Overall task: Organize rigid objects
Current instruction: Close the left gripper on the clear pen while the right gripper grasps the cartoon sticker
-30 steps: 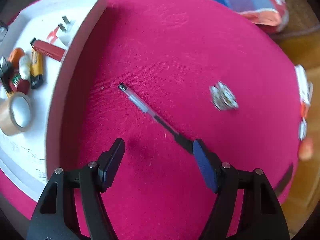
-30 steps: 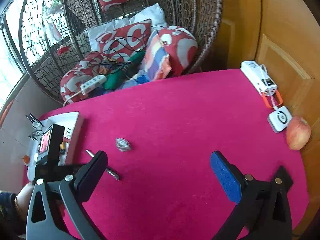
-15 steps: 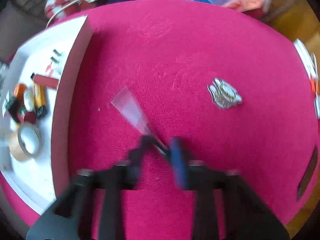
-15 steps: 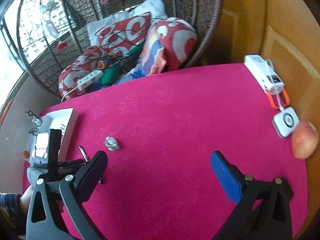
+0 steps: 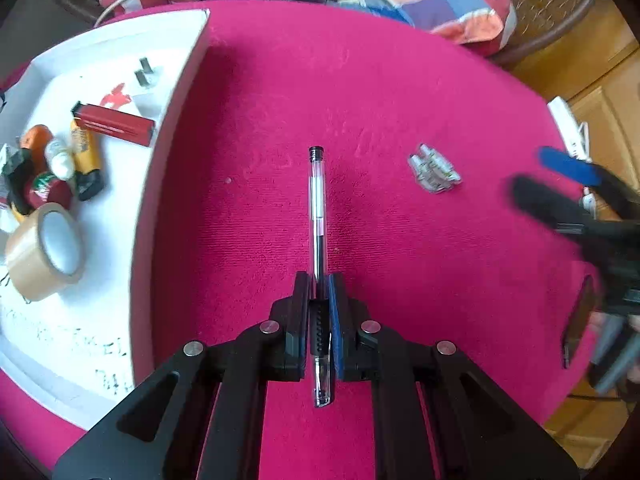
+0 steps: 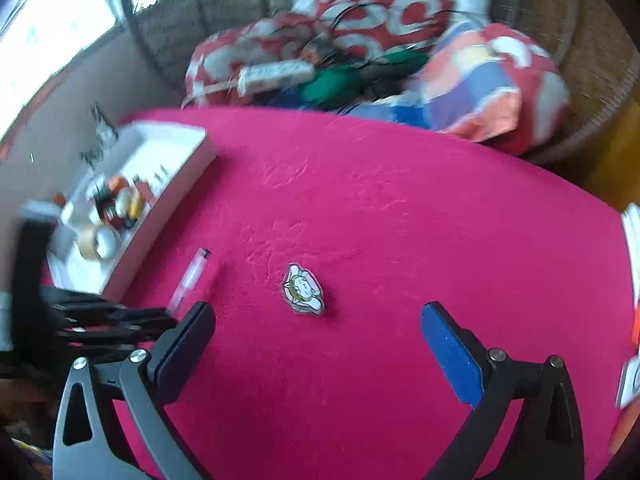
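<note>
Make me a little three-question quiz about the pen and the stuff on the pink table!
1. True or false: the left gripper is shut on the pen.
2. What lies between the right gripper's open fingers: A tape roll, B small badge, C apple?
3. Which container holds the tape roll?

Key:
1. True.
2. B, the small badge, not touched.
3. The white tray.

A worktop (image 5: 400, 92) covered in deep pink cloth carries a white tray (image 5: 176, 92) along its left side. A small shiny badge (image 5: 434, 168) lies on the cloth to the right, well apart from the tray.
</note>
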A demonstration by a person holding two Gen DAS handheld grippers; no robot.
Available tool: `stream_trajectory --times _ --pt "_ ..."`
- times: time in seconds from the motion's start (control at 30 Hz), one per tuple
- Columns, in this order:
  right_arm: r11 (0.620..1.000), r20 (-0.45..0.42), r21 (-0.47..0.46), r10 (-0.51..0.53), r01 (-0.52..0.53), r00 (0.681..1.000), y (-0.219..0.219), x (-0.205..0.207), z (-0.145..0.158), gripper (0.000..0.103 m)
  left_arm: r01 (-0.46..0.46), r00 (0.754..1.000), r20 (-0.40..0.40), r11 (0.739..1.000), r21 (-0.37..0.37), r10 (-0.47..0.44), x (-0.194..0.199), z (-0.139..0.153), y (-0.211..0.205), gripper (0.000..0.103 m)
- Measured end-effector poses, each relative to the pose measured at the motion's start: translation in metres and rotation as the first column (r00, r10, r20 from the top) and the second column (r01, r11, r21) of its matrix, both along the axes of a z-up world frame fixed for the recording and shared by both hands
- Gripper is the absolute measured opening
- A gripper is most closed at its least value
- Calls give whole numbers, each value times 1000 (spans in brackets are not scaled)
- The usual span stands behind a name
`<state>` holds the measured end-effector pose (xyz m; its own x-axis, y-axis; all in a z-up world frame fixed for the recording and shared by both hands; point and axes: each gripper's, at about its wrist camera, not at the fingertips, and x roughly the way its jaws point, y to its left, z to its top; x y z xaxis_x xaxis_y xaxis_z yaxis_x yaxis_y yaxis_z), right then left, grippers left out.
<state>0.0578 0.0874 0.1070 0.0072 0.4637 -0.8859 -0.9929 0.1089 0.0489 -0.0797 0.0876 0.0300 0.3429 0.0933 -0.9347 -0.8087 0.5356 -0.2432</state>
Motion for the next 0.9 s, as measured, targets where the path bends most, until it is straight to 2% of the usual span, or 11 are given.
stream_trajectory --times 0.1,0.2,0.27,0.33,0.47,0.53,0.6,0.73,0.83,0.9 --pt "998 35 -63 26 -24 999 17 -6 -17 103 -12 999 36 1000 -4 12 -16 13 6 9" --pt "996 50 -67 56 -52 997 28 -10 -24 102 -22 998 55 1000 4 22 -31 22 8 8" --pt "992 57 -88 94 -89 994 35 -15 -31 88 -34 998 62 999 12 33 -35 27 8 9" --pt "988 57 -114 115 -108 992 39 -16 -35 59 -48 997 67 999 14 47 -37 35 17 9" --pt "978 38 -156 148 -140 988 44 -20 -47 54 -61 996 69 998 19 59 -49 42 20 9" --pt "970 61 -181 173 -160 983 45 -25 -52 35 -57 996 66 998 30 55 -40 42 22 9" --pt "968 71 -175 194 -180 978 44 -27 -51 28 -47 997 63 998 53 44 -33 46 22 8" --pt "979 25 -133 158 -154 987 36 -19 -38 28 -43 998 58 993 106 37 -30 63 22 9" --pt "993 -22 -49 106 -107 994 24 -14 -10 28 -43 997 65 983 178 32 -27 83 22 9" --pt "997 -54 34 73 -72 996 11 -12 19 28 -41 996 85 970 238 22 -23 104 21 9"
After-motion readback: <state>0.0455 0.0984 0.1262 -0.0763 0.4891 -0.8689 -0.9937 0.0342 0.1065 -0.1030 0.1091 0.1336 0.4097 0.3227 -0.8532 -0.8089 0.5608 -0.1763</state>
